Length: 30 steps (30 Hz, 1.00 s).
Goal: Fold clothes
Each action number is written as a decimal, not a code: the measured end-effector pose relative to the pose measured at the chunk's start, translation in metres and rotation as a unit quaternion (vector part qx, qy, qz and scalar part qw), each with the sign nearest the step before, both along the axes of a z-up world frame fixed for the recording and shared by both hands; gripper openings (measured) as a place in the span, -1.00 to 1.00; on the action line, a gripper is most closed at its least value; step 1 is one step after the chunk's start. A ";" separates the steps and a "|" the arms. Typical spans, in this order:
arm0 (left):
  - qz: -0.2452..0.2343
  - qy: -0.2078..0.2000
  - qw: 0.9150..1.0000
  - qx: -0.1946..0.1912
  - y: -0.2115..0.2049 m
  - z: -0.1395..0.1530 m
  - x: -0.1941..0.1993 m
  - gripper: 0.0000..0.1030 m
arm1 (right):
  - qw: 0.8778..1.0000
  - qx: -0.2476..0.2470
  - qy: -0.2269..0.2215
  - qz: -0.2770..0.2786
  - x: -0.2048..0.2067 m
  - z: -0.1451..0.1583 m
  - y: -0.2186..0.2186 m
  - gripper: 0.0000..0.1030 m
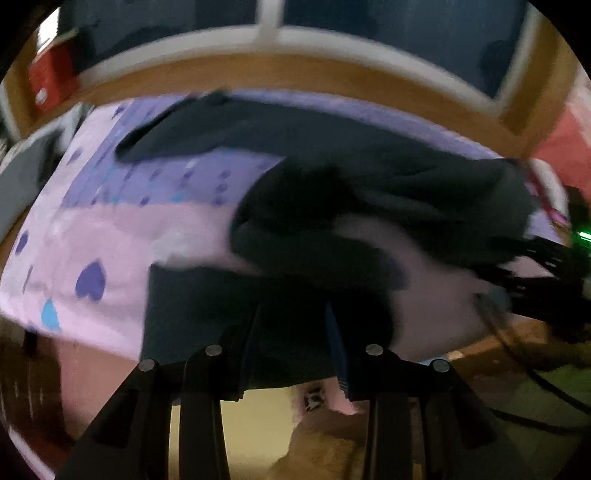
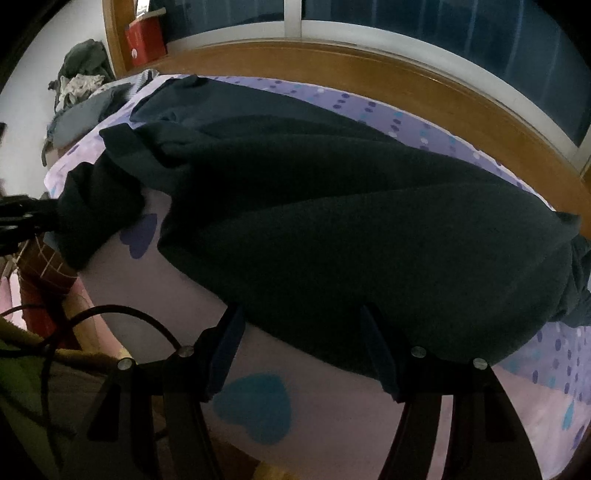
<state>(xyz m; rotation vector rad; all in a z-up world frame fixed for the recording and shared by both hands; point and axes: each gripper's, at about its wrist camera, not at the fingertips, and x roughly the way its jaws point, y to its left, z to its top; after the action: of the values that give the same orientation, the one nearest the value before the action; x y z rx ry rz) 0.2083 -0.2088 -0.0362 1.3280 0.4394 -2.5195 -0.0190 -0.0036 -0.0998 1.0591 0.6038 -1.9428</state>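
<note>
— What lies on the bed (image 2: 332,424)?
— A dark garment (image 2: 332,221), spread long across the pink and purple sheet, reaching from the far left corner to the right edge.
— And the right gripper (image 2: 303,339)?
— Its jaws stand apart at the near edge of the garment, over a blue heart print (image 2: 255,406); no cloth is pinched between them.
— Anything else?
— A red box (image 2: 146,38) on the wooden ledge (image 2: 369,70), and a heap of clothes (image 2: 81,85) at the far left.

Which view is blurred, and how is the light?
Left wrist: motion-smeared throughout, garment and bedsheet edges soft. Right wrist: sharp, garment nearly black, dim light, dark window; fisheye bends the wooden frame in both.
</note>
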 end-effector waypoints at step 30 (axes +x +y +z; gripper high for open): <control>0.009 0.022 0.999 -0.039 -0.037 0.030 -0.046 -0.81 | 0.992 -0.094 0.042 -0.067 -0.018 0.052 0.012 -0.92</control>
<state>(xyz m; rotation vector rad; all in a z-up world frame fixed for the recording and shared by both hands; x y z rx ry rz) 0.1621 -0.2457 -0.0064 1.2379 0.3569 -2.5288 -0.0370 0.0079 -0.0477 0.9235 0.3938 -2.1225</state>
